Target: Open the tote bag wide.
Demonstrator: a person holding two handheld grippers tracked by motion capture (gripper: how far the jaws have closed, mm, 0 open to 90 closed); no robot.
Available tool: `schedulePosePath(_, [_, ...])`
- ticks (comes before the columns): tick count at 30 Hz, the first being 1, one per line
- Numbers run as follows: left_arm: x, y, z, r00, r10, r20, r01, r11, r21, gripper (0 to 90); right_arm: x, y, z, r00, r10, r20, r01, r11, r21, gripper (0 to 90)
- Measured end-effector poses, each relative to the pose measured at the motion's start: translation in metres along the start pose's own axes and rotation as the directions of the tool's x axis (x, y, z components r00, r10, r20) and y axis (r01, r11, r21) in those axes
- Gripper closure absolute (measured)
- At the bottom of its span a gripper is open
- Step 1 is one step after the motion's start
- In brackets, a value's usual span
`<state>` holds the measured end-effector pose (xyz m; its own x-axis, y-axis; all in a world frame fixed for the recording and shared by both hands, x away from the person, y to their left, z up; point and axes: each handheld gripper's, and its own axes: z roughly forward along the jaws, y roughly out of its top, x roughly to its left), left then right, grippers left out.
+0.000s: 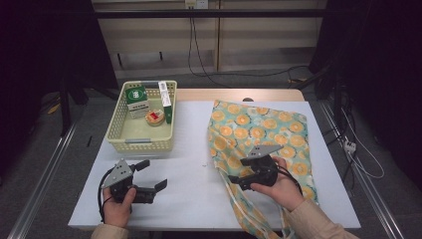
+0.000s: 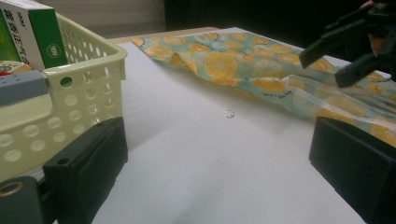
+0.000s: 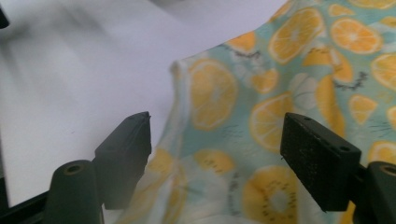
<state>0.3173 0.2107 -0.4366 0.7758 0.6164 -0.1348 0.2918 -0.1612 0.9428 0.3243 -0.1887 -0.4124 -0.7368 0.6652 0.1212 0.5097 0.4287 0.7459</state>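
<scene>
the right tool [image 1: 238, 178] hovers with jaws wide and empty over the near left edge of the orange-print bag [image 1: 263, 134], seemingly to grip its rim, while the left tool [image 1: 149, 175], also wide, waits left of the bag.

Both hands rest low near the table's front edge, left tool [image 1: 150, 176] and right tool [image 1: 238, 175] gaping, holding nothing.
</scene>
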Motion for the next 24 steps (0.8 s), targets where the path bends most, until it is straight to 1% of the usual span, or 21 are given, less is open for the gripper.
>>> schedulePosePath(3, [0.0,0.0,0.0,1.0,-0.003,0.0,0.003,1.0,0.002,4.3,0.012,-0.004,-0.001,0.9995,-0.011,-0.03,0.011,1.0,0.012,26.1])
schedulePosePath(5, [0.0,-0.001,0.0,1.0,-0.007,-0.002,0.007,1.0,0.0,4.3,0.022,-0.008,0.002,0.9989,-0.028,-0.038,0.029,0.999,0.03,27.1])
schedulePosePath(6, [0.0,-0.001,-0.001,1.0,-0.007,-0.002,0.007,1.0,-0.001,4.3,0.022,-0.008,0.002,0.9989,-0.028,-0.038,0.029,0.999,0.03,27.1])
schedulePosePath(7, [0.0,-0.001,-0.001,1.0,-0.008,-0.003,0.008,1.0,-0.002,4.3,0.026,-0.012,0.006,0.9986,-0.032,-0.042,0.034,0.998,0.045,30.4])
schedulePosePath(9, [0.0,-0.001,-0.001,1.0,-0.006,-0.002,0.006,1.0,-0.001,4.3,0.028,-0.017,0.011,0.999,-0.023,-0.039,0.026,0.998,0.054,34.0])
schedulePosePath(10, [0.0,-0.001,-0.001,1.0,-0.006,-0.002,0.006,1.0,-0.001,4.3,0.028,-0.017,0.011,0.999,-0.023,-0.039,0.026,0.998,0.054,34.0])
schedulePosePath(13, [0.0,0.0,-0.001,1.0,-0.002,-0.002,0.002,1.0,-0.002,4.3,0.03,-0.023,0.02,0.9992,-0.021,-0.035,0.024,0.995,0.095,45.7])
schedulePosePath(15, [0.0,0.0,-0.002,1.0,0.002,-0.002,-0.002,1.0,-0.002,4.3,0.029,-0.025,0.024,0.9997,-0.005,-0.025,0.008,0.994,0.108,54.3])
schedulePosePath(16, [0.0,0.0,-0.002,1.0,-0.002,-0.003,0.002,1.0,-0.003,4.3,0.029,-0.026,0.025,0.9998,-0.006,-0.019,0.008,0.994,0.111,63.8])
schedulePosePath(17, [0.0,0.0,-0.002,1.0,-0.003,-0.003,0.003,1.0,-0.003,4.3,0.027,-0.026,0.025,0.9994,-0.003,-0.033,0.007,0.994,0.107,77.9])
schedulePosePath(18, [0.0,-0.001,-0.002,1.0,-0.005,-0.003,0.005,1.0,-0.002,4.3,0.027,-0.026,0.025,0.9994,-0.003,-0.033,0.007,0.994,0.107,77.9])
schedulePosePath(19, [0.0,-0.001,-0.002,1.0,-0.005,-0.003,0.005,1.0,-0.002,4.3,0.025,-0.025,0.025,0.9992,0.013,-0.037,-0.01,0.995,0.098,84.8])
schedulePosePath(20, [0.001,-0.001,-0.002,1.0,-0.002,-0.003,0.002,1.0,-0.002,4.3,0.023,-0.024,0.024,0.9987,0.025,-0.045,-0.02,0.996,0.09,88.0])
schedulePosePath(22, [0.001,0.0,-0.002,1.0,-0.006,-0.004,0.006,1.0,-0.003,4.3,0.019,-0.02,0.023,0.9976,0.046,-0.051,-0.042,0.997,0.069,89.7])
schedulePosePath(23, [0.001,0.0,-0.002,1.0,-0.005,-0.003,0.005,1.0,-0.002,4.3,0.016,-0.017,0.022,0.9968,0.053,-0.06,-0.049,0.997,0.067,90.0])
schedulePosePath(24, [0.001,0.0,-0.002,1.0,-0.005,-0.004,0.005,1.0,-0.002,4.3,0.014,-0.014,0.022,0.9967,0.054,-0.06,-0.051,0.997,0.058,90.0])
